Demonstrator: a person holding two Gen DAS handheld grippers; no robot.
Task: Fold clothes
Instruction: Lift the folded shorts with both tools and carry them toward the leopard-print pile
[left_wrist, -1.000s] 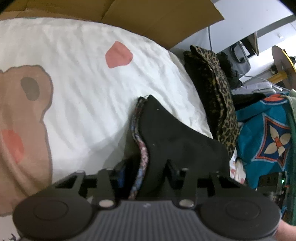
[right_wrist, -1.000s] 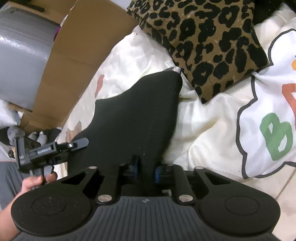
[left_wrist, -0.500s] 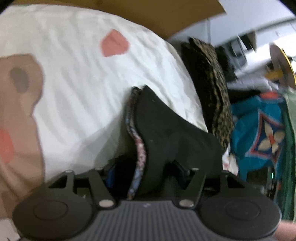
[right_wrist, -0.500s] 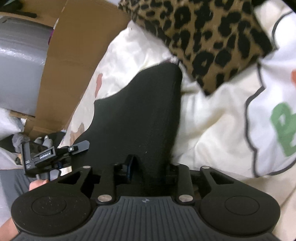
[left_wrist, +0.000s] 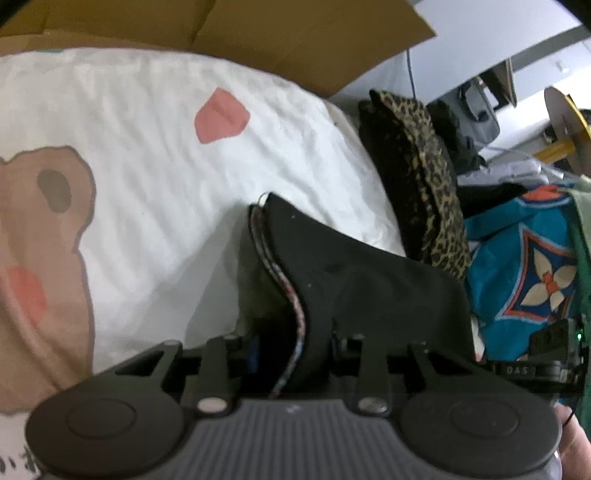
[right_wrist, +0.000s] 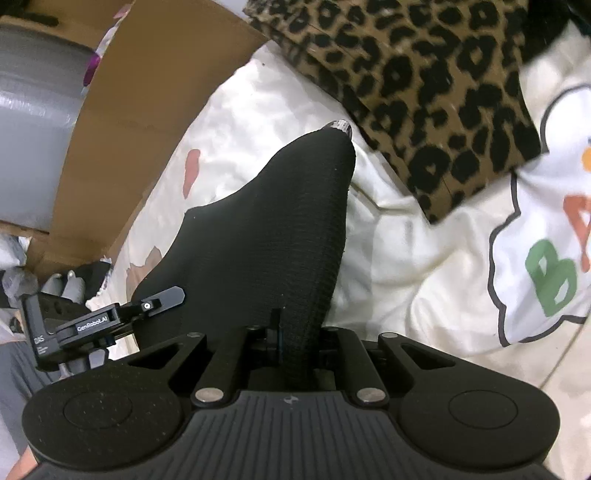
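A black garment (left_wrist: 351, 280) with a patterned waistband edge (left_wrist: 284, 280) hangs bunched over the white bear-print bedsheet (left_wrist: 147, 184). My left gripper (left_wrist: 295, 347) has its jaws closing on the waistband end, with cloth filling the gap. In the right wrist view the same black garment (right_wrist: 266, 236) rises to a peak near the leopard cushion. My right gripper (right_wrist: 297, 332) has its jaws closing on the near end, pinched tight on the fabric. The left gripper's body (right_wrist: 110, 317) shows at the garment's left side, held by a hand.
A leopard-print cushion (right_wrist: 424, 74) lies just beyond the garment. Cardboard sheets (left_wrist: 295, 29) stand along the far edge of the bed. A blue patterned cloth (left_wrist: 535, 266) and cluttered items sit off the bed to the right. The sheet has a printed letter patch (right_wrist: 546, 258).
Both grippers' jaws spread wider half a second ago and have narrowed again on the black garment. Both hands have risen a little, and the garment's far tip stands higher.
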